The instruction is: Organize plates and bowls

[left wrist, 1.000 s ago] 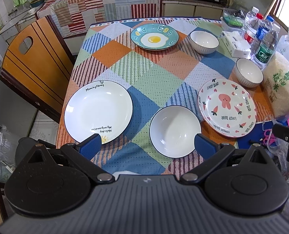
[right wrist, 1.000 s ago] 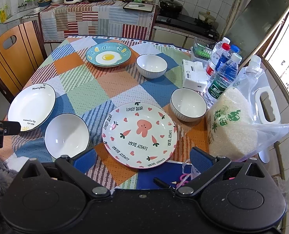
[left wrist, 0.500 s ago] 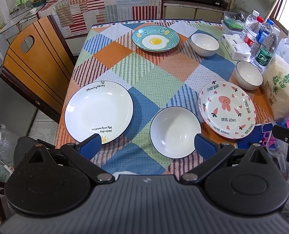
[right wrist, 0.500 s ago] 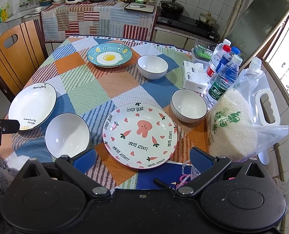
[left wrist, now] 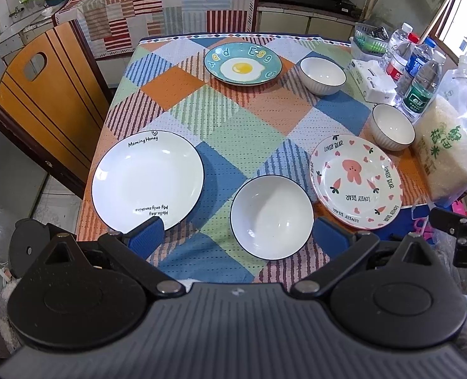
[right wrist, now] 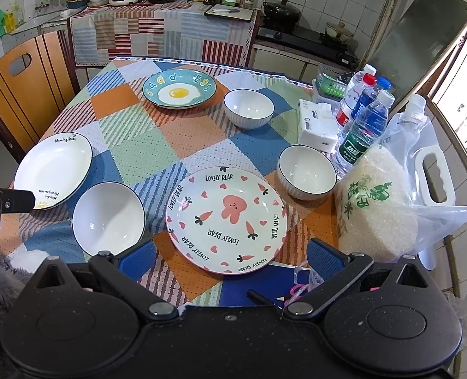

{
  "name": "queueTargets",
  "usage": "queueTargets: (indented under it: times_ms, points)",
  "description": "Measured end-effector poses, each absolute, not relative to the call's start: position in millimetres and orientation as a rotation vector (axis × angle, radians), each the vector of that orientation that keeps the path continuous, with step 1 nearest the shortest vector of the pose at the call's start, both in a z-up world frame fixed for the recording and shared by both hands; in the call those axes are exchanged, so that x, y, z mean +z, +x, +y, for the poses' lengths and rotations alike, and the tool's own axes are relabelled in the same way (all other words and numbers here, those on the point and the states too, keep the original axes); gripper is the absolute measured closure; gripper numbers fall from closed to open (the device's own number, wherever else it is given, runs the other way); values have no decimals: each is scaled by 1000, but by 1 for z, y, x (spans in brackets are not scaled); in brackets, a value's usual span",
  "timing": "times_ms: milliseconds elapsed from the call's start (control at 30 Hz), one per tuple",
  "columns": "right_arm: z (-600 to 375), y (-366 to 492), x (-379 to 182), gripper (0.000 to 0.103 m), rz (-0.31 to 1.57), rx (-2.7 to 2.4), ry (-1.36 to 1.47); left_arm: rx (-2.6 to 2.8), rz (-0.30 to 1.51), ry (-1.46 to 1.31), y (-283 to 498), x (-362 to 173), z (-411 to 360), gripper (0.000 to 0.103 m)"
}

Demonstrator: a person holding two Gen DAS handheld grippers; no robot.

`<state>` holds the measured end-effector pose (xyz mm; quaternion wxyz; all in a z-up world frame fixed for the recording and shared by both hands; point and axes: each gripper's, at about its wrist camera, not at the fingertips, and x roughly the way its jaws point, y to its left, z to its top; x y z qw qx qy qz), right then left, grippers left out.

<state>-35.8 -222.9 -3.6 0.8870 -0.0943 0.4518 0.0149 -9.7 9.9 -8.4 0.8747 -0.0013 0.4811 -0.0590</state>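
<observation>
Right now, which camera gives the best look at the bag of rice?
The right wrist view. The bag of rice shows nearly whole there, green print and clear wrapping visible. In the left wrist view the bag of rice sits squeezed at the right edge, distorted.

Ahead of our left hand-held gripper point(left wrist: 236, 240), bare table point(left wrist: 233, 120) runs between the white plate point(left wrist: 147, 182) and rimmed bowl point(left wrist: 271, 216). Right of our right hand-held gripper point(right wrist: 230, 257), rice bag point(right wrist: 375, 208) and bottles point(right wrist: 364, 126) block passage.
</observation>
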Motion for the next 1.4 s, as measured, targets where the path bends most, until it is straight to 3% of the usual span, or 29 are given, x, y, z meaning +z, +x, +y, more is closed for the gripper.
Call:
queueTargets:
  times_ms: [167, 367, 633, 867, 1233, 1300, 1400]
  points:
    - [-226, -35, -3, 0, 918, 57, -185, -142, 995, 14, -5, -6, 8, 2]
    - [-233, -46, 4, 0, 710, 133, -239, -153, 953, 66, 14, -3, 2, 3]
    - [-286, -35, -23, 0, 545, 304, -79, -268, 923, 110, 56, -24, -30, 1]
    - [-329, 5, -76, 5, 660, 236, 110, -344, 973, 164, 92, -64, -74, 6]
    - [-351, 48, -156, 28, 891, 160, 229, -384, 1136, 131, 148, -133, -103, 41]
    - [-354, 50, -166, 36, 919, 169, 228, -384, 1155, 117, 154, -143, -104, 45]
    - [-360, 54, -180, 39, 956, 163, 238, -391, 1182, 72, 159, -158, -103, 51]
